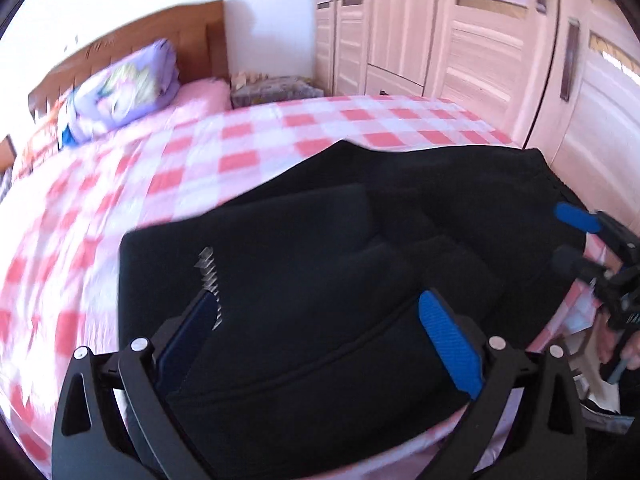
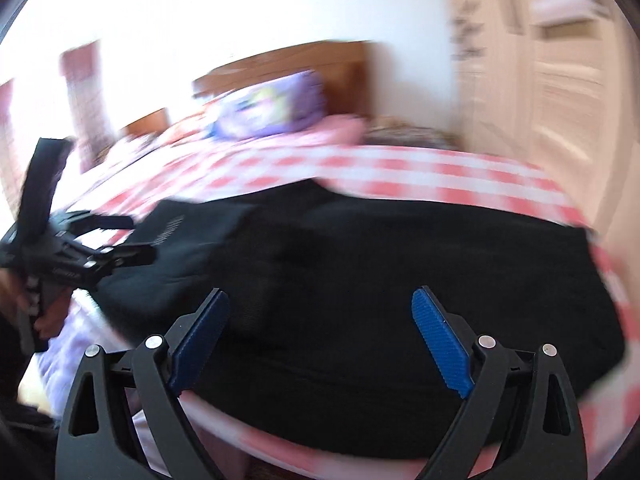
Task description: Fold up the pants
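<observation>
Black pants [image 1: 328,248] lie folded on the pink checked bed near its front edge; they also fill the middle of the right wrist view [image 2: 380,264]. My left gripper [image 1: 320,300] is open, its blue pads spread wide just above the near part of the pants. A small white patterned tag [image 1: 209,272] shows by its left finger. My right gripper [image 2: 320,300] is open over the near edge of the pants. It also shows at the right edge of the left wrist view [image 1: 572,236], open at the pants' right end. The left gripper shows at the left of the right wrist view [image 2: 136,236].
The bed [image 1: 248,136] has a pink and white checked sheet. A purple pillow [image 1: 124,88] lies by the wooden headboard [image 1: 192,36]. A cluttered nightstand [image 1: 272,88] stands beside it. Pale wardrobe doors [image 1: 460,32] line the right side.
</observation>
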{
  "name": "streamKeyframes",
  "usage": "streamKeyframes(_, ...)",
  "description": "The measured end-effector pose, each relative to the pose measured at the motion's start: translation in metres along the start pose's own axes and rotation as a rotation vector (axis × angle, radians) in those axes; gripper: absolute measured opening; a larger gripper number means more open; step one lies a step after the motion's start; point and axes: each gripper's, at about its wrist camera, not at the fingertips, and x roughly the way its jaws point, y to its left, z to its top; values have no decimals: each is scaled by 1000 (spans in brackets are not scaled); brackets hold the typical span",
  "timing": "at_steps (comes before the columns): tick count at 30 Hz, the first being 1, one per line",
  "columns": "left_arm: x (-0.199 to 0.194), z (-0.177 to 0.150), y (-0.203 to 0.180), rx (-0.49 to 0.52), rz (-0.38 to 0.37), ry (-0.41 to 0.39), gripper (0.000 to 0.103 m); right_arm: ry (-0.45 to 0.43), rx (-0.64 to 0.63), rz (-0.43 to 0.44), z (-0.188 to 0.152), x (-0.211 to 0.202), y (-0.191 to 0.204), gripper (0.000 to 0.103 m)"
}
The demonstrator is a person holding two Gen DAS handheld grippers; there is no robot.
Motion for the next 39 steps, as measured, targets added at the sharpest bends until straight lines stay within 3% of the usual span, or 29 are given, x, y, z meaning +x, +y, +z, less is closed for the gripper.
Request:
streamKeyframes(5, 40, 11, -45, 58, 1, 57, 101, -74, 451, -86, -35, -54, -106, 90)
streamKeyframes(7, 60, 5, -56, 81, 25, 111, 102, -83, 559, -91, -51, -68, -132, 90)
streamKeyframes(9, 66, -2, -51, 15, -11, 96, 102, -52, 622, -104, -64, -72, -152, 90)
streamKeyframes(13, 68, -5, -50, 15, -6, 106, 102, -3, 649, -98, -71, -63, -170, 90)
streamKeyframes(17, 70, -2, -53, 4, 21, 143, 102, 77, 598, -94, -54, -34, -174, 90)
streamKeyframes(23, 72, -2, -56, 3, 21, 136, 102, 149, 650, -23, -35, -4, -179, 94)
streamKeyframes(32, 68, -6, -55, 3, 16, 114, 102, 258, 554, -39, -34, -5, -164, 93)
streamKeyframes(33, 67, -7, -54, 3, 14, 110, 102, 263, 544, -58, -33, -6, -160, 87)
streamKeyframes(34, 65, -8, -54, 3, 14, 108, 102, 260, 540, -62, -31, -3, -158, 70)
streamKeyframes(37, 65, -8, -53, 4, 12, 109, 102, 238, 547, -106, -31, 0, -155, 53)
streamKeyframes(39, 64, -8, -53, 6, 14, 112, 102, 189, 606, -82, -37, -3, -161, 42)
